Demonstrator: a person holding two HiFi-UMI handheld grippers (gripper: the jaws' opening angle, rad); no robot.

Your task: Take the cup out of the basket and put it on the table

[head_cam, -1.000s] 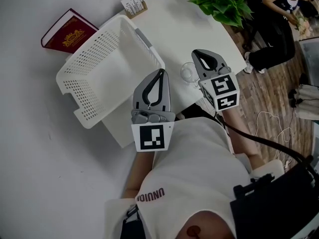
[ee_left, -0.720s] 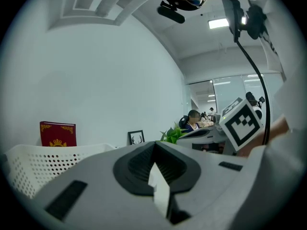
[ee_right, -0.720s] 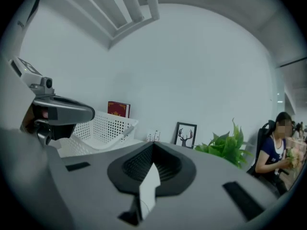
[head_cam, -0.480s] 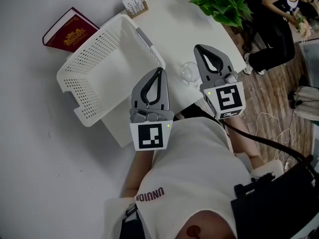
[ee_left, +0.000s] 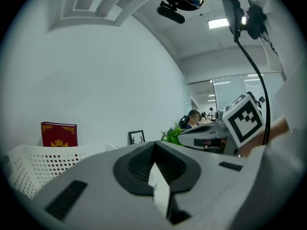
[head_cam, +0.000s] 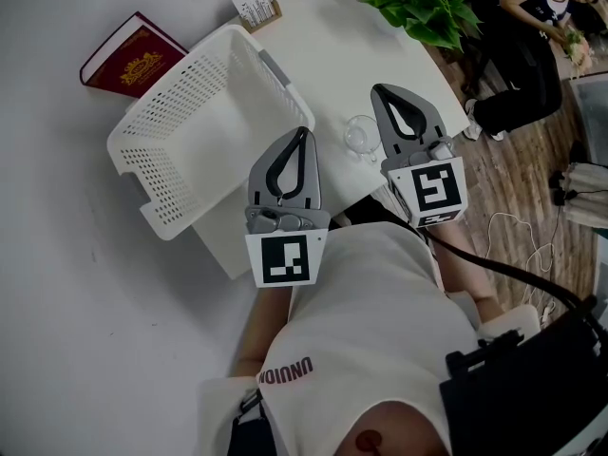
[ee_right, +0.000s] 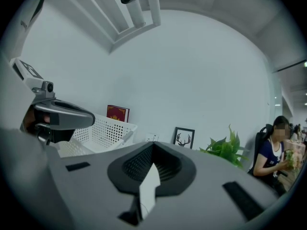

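The bench point(head_cam: 332, 55) is bearing a basket point(head_cam: 204, 84) and, at its 3 o'clock, a cup point(head_cam: 359, 138) only the head view is showing. Left tool point(head_cam: 304, 134) and right tool point(head_cam: 381, 89) are hanging closed, empty.

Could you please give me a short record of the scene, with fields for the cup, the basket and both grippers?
cup: clear glass, on the table, outside the basket, beside the right gripper
basket: white, perforated, nothing seen inside
left gripper: shut, empty, near the basket
right gripper: shut, empty
background: red book behind the basket; plant at the table's far end
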